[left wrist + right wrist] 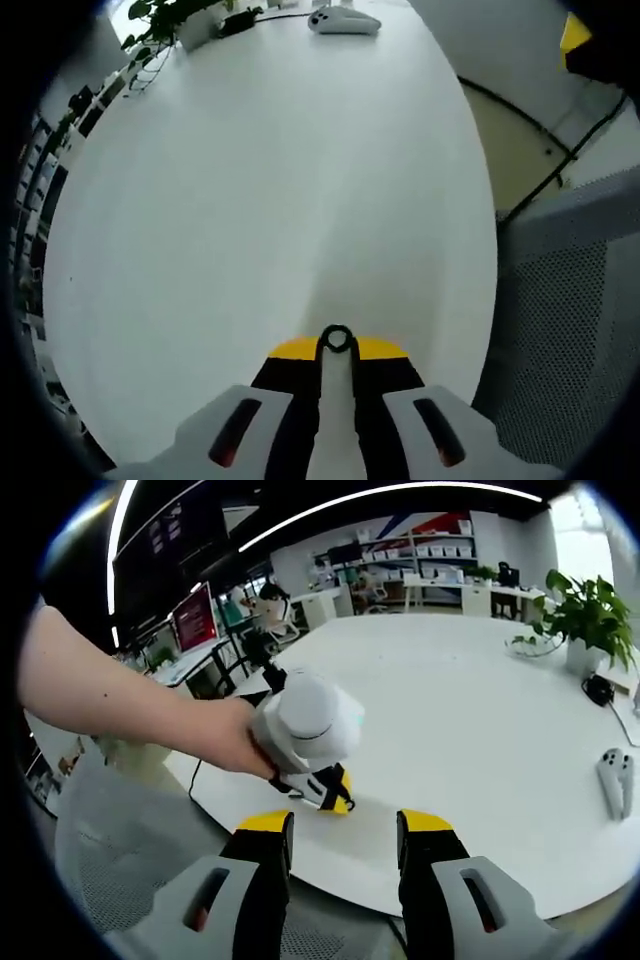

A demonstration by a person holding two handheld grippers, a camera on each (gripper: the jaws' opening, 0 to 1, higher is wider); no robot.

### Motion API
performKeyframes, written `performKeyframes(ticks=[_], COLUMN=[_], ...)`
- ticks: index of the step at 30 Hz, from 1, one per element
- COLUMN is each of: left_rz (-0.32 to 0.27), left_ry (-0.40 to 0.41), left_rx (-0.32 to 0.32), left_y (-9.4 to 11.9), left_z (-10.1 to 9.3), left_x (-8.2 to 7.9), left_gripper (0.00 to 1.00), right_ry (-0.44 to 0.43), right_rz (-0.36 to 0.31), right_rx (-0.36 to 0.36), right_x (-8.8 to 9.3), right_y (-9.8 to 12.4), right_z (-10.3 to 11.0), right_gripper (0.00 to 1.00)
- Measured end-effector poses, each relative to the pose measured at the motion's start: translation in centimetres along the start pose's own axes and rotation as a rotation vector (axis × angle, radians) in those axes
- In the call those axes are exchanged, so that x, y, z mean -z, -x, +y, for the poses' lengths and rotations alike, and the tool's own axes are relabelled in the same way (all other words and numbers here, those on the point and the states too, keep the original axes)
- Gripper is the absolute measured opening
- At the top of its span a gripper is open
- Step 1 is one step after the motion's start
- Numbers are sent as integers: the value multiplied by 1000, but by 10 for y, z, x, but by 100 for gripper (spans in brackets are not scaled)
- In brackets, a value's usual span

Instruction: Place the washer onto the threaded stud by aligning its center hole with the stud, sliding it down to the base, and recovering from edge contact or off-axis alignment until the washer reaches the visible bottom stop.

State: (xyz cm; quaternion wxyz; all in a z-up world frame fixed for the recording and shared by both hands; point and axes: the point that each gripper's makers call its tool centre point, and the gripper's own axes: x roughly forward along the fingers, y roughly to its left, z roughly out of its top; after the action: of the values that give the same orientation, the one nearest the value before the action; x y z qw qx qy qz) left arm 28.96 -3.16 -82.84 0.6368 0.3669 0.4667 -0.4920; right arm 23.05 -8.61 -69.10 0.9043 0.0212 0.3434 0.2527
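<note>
The worktop [250, 200] is plain white. On it, the left claw [337, 352] has yellow tips over black, with pale grey bodies marked by dark red-tinged slots, and it is closed on a black ring-shaped washer [336, 340]. The right claw [342, 828] repeats those yellow tips, black jaws and grey bodies. A green-leaved plant [588, 610] stands at the worktop's far edge.

A person's hand [225, 742] hides part of the left gripper [322, 786].
</note>
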Motion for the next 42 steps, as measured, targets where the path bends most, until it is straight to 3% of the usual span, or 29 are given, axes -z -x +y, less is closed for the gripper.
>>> performKeyframes(ticks=[7, 17, 25, 30, 33, 42], left_rz=[-124, -145, -135, -113, -64, -15], left_ry=[64, 121, 112, 154, 104, 83], left_rx=[-42, -76, -134, -119, -105, -90], left_y=[38, 70, 92, 90, 82, 65], left_z=[18, 35, 53, 59, 50, 50], left_x=[-18, -5, 7, 14, 20, 26], left_gripper=[8, 8, 9, 9, 9, 9], right_ry=[8, 5, -1, 1, 3, -3], right_rz=[0, 0, -8, -6, -4, -5], right_rx=[-6, -8, -9, -8, -9, -11], right_x=[0, 0, -2, -1, -1, -1], right_y=[0, 0, 0, 0, 0, 0], right_z=[2, 2, 2, 1, 2, 1], right_gripper=[44, 43, 43, 43, 43, 43])
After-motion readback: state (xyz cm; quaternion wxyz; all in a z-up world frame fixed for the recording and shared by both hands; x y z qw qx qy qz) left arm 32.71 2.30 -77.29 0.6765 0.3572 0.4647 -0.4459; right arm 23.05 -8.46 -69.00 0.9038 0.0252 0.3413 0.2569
